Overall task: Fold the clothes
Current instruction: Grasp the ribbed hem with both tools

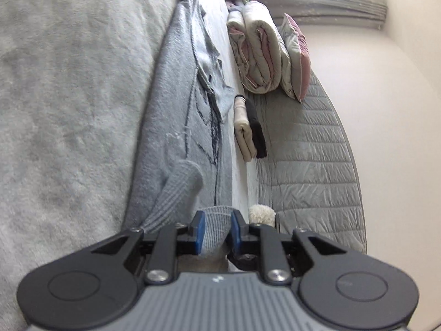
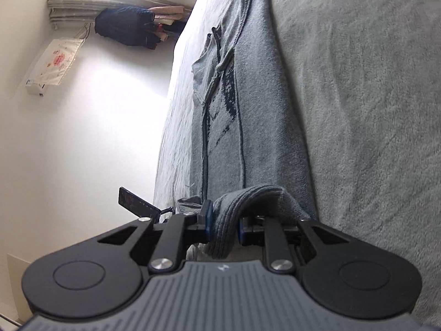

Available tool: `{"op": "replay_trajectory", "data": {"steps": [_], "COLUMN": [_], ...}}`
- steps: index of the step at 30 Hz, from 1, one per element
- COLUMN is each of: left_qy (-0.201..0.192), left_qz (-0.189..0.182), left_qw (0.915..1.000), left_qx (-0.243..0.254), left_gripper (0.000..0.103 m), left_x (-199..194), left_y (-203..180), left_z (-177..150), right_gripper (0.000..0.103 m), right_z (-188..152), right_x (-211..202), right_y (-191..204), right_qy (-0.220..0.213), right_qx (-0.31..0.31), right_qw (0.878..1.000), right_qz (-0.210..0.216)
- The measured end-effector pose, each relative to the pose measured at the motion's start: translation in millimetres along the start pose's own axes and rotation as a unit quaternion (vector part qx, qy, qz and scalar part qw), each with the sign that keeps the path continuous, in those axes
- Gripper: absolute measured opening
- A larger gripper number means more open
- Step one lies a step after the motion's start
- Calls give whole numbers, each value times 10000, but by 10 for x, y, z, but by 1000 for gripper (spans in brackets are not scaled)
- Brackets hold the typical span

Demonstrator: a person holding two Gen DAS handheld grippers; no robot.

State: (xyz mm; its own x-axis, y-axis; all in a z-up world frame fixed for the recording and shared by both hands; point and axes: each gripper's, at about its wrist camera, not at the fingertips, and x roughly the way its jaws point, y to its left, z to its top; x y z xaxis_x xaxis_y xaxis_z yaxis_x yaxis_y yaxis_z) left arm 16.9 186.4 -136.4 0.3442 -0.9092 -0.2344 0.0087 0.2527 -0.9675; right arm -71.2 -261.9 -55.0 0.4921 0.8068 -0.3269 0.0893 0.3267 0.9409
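Observation:
A light blue-grey knitted sweater [image 1: 176, 115] with dark line patterns lies stretched out on a grey fleece blanket [image 1: 69, 96]. It also shows in the right wrist view [image 2: 248, 110]. My left gripper [image 1: 217, 226] is shut on the ribbed hem of the sweater. My right gripper [image 2: 224, 222] is shut on another part of the ribbed hem. The views are rolled sideways. The far end of the sweater, with its folded sleeves, lies flat.
Folded cream and black clothes [image 1: 249, 129] lie beside the sweater. Rolled quilts and a pillow [image 1: 270, 55] sit on a grey quilted cover [image 1: 308, 165]. A dark garment pile [image 2: 126, 27] lies under the window. A phone on a stand [image 2: 137, 201] is near the bed edge.

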Motion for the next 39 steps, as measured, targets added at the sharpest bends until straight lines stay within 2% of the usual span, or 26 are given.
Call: {"op": "replay_trajectory", "data": {"steps": [5,8,10,12,16,21,25,28,32,39], "left_qy": [-232,-231,-236,-252,-322,-479,-757,-783,-729,-443], "left_qz": [31,-5,-28,-40,-14,-15,329,759,1324,1870], "left_qw": [9996,9996,9996,9996,9994,9988,9957,9893,9730,9478], "left_qx": [-187,-143,-121,-134,-161,29,419,970,1745,2546], "left_gripper": [27,35,39,41,44,48,47,47,47,47], "left_x": [-67,-84,-81,-74,-95,-150,-192,-178,-138,19], "left_y": [22,0,-16,-22,-50,-167,-293,-399,-532,-581], "left_z": [19,14,8,6,17,32,31,12,-25,-134], "right_gripper": [23,31,46,50,51,51,51,51,51,51], "right_z": [46,54,61,72,106,128,85,44,-63,-195], "right_x": [-49,-94,-140,-189,-277,-334,-244,-160,-60,172], "right_y": [-93,-96,-95,-82,-74,-6,117,224,355,382], "right_qy": [-57,-59,-99,-155,-317,-552,-723,-898,-1145,-992], "right_qx": [356,404,438,423,410,205,-171,-622,-1398,-2451], "right_qw": [9993,9989,9984,9982,9979,9978,9972,9937,9798,9531], "right_qz": [141,243,357,407,396,311,118,-245,-855,-1469]}}
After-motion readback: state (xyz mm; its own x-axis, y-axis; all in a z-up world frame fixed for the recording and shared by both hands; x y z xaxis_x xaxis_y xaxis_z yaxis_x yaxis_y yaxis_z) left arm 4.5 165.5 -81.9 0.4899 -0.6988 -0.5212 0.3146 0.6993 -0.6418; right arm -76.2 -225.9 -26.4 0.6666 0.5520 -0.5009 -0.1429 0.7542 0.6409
